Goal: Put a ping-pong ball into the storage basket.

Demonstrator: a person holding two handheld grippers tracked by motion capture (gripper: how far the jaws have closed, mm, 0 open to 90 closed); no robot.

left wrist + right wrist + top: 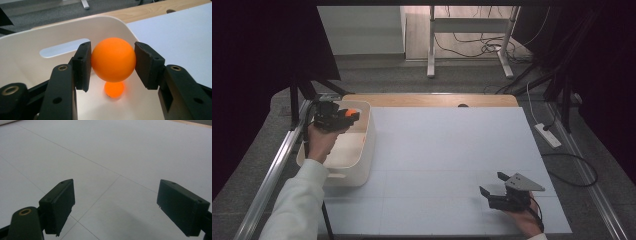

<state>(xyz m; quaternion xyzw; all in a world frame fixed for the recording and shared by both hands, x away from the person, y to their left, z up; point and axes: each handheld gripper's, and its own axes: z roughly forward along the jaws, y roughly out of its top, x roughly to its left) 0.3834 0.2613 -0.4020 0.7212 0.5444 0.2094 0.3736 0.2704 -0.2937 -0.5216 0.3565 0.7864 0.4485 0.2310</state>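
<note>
Far left of table: rounded white plastic bin (362,150) with a slotted handle cut-out in its wall, sitting at the left edge of the pale blue-white table mat (447,150). Left gripper (349,116) held over the bin's far end, above its interior, hand and white sleeve (299,200) coming up from below. In the left gripper view the two black pads (83,65) press on either side of a smooth orange ball (113,59), the size of a table-tennis ball; ball clamped between them, off the bin floor. Directly beneath it, on the white bin floor, an orange glow or second small orange shape (114,89); cannot tell whether reflection or another ball. Strip of bare light wooden tabletop (437,100) beyond the mat. Moving right: mat bare through the middle. Near right corner: right gripper (492,186), with grey three-cornered plate on top, low over the mat, pointing leftward. Right gripper view: jaws stand wide apart, nothing between them, only mat seams beneath.
</note>
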